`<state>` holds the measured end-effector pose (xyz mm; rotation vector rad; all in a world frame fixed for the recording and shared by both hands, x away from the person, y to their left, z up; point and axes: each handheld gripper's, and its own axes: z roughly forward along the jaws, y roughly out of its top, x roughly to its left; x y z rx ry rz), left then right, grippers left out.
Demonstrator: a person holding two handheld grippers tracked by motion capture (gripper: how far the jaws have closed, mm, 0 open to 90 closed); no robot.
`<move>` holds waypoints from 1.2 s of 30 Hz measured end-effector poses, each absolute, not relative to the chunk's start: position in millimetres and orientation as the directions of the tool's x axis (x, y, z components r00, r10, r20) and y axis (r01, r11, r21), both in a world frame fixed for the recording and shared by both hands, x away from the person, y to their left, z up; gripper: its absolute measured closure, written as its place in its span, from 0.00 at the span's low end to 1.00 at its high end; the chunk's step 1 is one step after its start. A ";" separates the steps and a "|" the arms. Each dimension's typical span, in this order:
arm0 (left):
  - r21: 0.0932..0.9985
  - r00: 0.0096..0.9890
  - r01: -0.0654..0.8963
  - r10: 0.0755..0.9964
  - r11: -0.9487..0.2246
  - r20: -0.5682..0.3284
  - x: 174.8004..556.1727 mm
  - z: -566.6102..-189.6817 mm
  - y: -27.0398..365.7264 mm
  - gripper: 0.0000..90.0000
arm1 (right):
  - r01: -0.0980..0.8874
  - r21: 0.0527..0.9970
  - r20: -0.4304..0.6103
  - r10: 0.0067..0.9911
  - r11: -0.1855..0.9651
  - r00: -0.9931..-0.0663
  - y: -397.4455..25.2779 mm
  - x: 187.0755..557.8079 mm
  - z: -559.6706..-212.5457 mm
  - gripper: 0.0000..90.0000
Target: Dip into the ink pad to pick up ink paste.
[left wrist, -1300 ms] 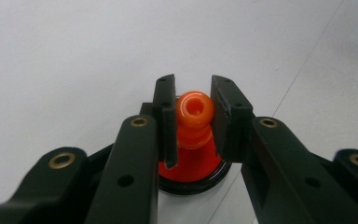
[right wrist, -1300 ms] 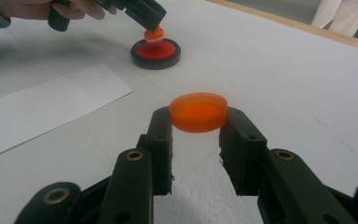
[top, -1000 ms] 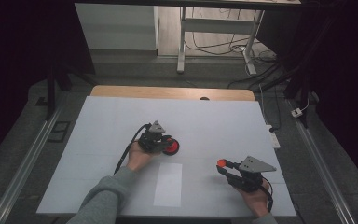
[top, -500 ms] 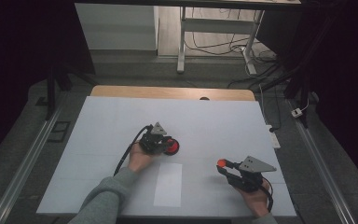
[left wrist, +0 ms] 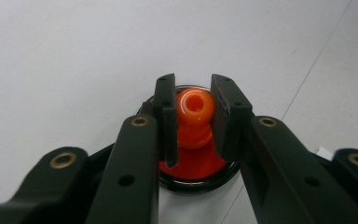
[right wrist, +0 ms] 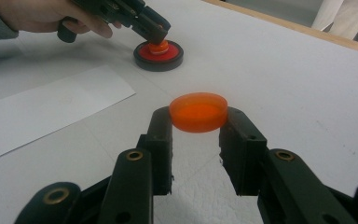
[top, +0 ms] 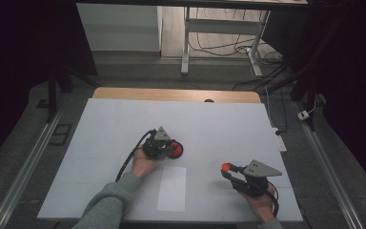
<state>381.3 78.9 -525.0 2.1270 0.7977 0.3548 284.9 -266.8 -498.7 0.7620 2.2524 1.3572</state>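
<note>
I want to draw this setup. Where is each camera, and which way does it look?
High view: above the person's side, looking forward and down at the table; forearms, left gripper and right gripper show.
Left gripper view: rides that gripper, looking down its jaws at the orange knob.
Right gripper view: looks along its jaws across the orange disc.
Shared: the white paper, seen from above and from the right gripper.

No readable text, label, number or sign anywhere

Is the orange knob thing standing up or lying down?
Standing up. The orange knob rises from the red disc, its round top upward, between the left gripper jaws.
</note>
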 end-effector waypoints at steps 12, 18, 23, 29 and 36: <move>0.790 0.756 0.412 0.655 -0.454 -0.018 379.3 -527.2 79.7 0.81 | 0.246 0.893 -0.054 0.632 0.377 -0.773 -266.1 284.6 -498.5 0.72; 0.790 0.756 0.414 0.654 -0.452 -0.022 379.5 -527.2 79.9 0.81 | 0.244 0.894 -0.053 0.630 0.375 -0.774 -265.9 284.5 -498.3 0.72; 0.789 0.754 0.414 0.657 -0.454 -0.017 379.0 -527.0 79.2 0.81 | 0.243 0.893 -0.056 0.629 0.379 -0.776 -265.5 284.5 -498.3 0.72; 0.791 0.753 0.412 0.658 -0.453 -0.015 378.5 -527.4 79.1 0.81 | 0.243 0.893 -0.056 0.629 0.379 -0.775 -265.9 284.4 -498.0 0.72; 0.789 0.753 0.425 0.657 -0.444 -0.035 380.5 -525.5 80.2 0.81 | 0.244 0.894 -0.054 0.631 0.375 -0.774 -266.3 284.7 -498.0 0.72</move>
